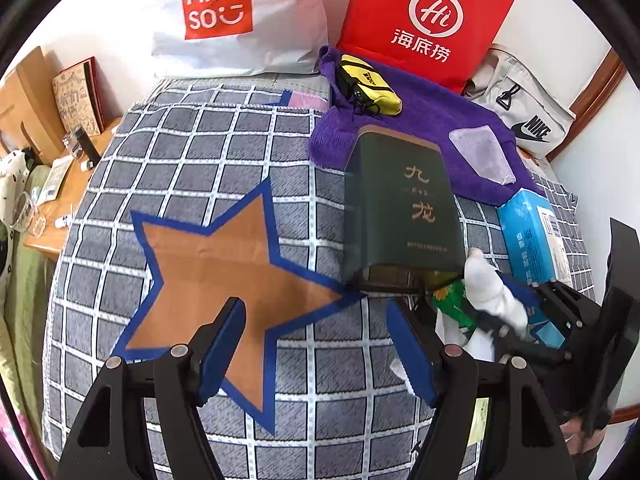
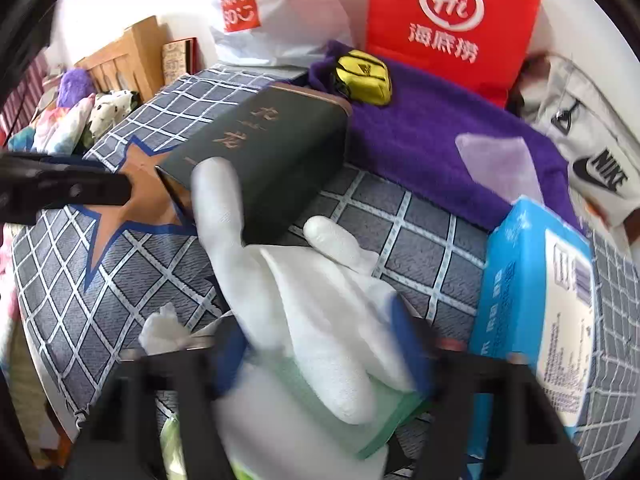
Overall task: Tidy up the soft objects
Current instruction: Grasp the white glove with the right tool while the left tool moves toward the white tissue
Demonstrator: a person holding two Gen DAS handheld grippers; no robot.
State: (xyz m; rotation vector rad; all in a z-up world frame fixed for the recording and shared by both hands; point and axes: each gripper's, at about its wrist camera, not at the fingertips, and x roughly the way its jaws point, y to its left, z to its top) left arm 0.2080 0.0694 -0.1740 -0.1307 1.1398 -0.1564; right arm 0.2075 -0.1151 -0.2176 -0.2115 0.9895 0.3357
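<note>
White glove (image 2: 320, 320) lies lengthwise in the closed right claw (image 2: 324, 344), fingers pointing toward the dark box (image 2: 272, 148).

The left wrist view looks steeply down and forward past its own claw (image 1: 316, 344) onto the checked bed cover (image 1: 200, 152), close to the orange star patch (image 1: 224, 272). The right wrist view sits lower and nearer, angled from the right, its foreground filled by a white glove (image 2: 320, 312). Both face the wall and share the dark green box (image 1: 400, 208), the purple towel (image 1: 432, 120), the red bag (image 1: 428, 20) and the blue tissue pack (image 1: 532, 232).
</note>
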